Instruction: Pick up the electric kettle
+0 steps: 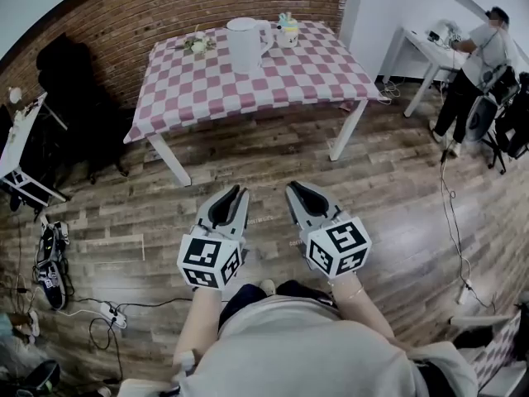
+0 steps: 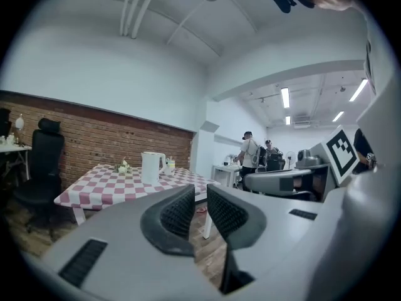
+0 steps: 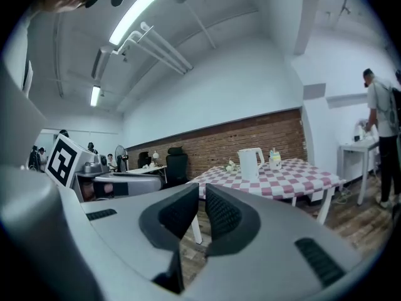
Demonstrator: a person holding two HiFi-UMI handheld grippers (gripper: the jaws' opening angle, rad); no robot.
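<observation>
The left tongs and right tongs are both closed on nothing. They are held side by side, low over the floor, likely because no reach has begun. Well ahead, the white electric kettle stands on the far half of the checked counter. It is upright, its long axis vertical, with its handle turned toward the head view's right, beside a small cup.

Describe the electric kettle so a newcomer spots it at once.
Find the brick wall; in front of it stands a table under a pink checked cloth. The kettle stands near its far edge: tall, plain white, handled, towering over the flowers and cup beside it.
</observation>
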